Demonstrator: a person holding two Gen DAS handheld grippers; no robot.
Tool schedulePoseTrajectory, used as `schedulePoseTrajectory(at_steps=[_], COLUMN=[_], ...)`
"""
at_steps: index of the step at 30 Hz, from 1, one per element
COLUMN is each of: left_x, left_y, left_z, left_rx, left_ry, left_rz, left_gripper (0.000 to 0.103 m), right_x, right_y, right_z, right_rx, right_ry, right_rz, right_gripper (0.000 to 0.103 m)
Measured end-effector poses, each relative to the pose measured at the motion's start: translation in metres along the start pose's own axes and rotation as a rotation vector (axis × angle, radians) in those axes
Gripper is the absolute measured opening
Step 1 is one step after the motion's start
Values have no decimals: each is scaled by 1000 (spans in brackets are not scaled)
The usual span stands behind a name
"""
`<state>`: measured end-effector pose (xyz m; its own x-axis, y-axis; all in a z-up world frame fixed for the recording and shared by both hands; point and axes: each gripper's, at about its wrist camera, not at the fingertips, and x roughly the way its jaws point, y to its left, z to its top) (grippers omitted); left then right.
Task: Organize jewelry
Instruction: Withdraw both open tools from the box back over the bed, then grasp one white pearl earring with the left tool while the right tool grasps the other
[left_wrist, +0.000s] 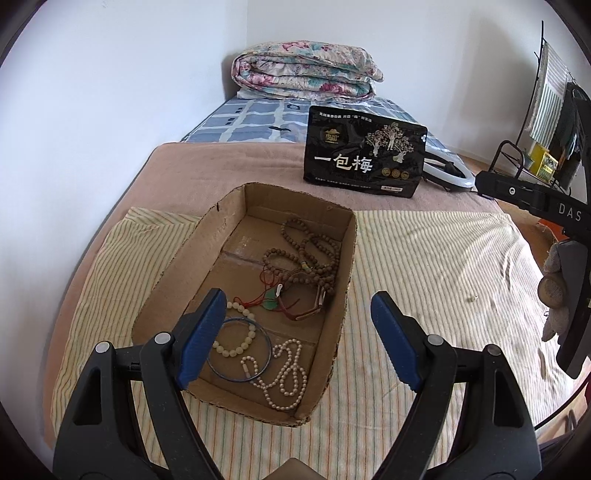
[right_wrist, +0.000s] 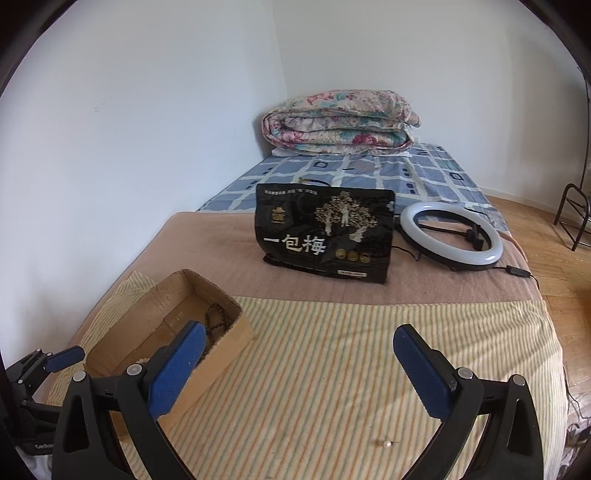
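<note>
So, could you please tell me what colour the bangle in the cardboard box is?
Blue; the bangle shows best in the left wrist view.

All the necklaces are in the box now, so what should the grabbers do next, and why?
Probably reach the right gripper down for the tiny pale bead lying loose on the striped cloth. Both grippers look open and empty, and everything else seems already inside the cardboard box.

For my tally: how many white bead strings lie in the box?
2: a bracelet at the near left, partly behind the gripper, and a necklace at the near right corner of the box.
</note>
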<state>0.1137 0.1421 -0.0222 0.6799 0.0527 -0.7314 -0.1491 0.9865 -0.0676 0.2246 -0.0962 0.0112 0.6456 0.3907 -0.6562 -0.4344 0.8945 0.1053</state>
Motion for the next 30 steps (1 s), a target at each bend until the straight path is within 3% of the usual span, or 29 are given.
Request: schedulePoseTrajectory(at_steps=[7,15,20,24,29,30], left_x=[-2,11,19,25,37,40], left_y=[-31,-65,-86,-105,-127,-131], left_z=[-3,-14,-27,-40,-59,-63], left_rx=[65,133,168,215,263,272], left_ry=[-13,36,85,113,173,187], left_rz=[-42,-100,-158,-196,-244,-251], left_gripper=[80,65,55,51,49,44], right_x=[-16,-11,-1,10,26,28], right_y=[-43,-80,-94,-99,-100,-100], right_z=[-15,-48,-72,-93,-118,-121], right_rx=[-9,-36,-44,-56,-88,-100], right_ry=[-3,68,129,167,235,240], right_rz=[-49,-88,-65,-59,-22,-16], right_gripper=[103,101,89,85,71,70])
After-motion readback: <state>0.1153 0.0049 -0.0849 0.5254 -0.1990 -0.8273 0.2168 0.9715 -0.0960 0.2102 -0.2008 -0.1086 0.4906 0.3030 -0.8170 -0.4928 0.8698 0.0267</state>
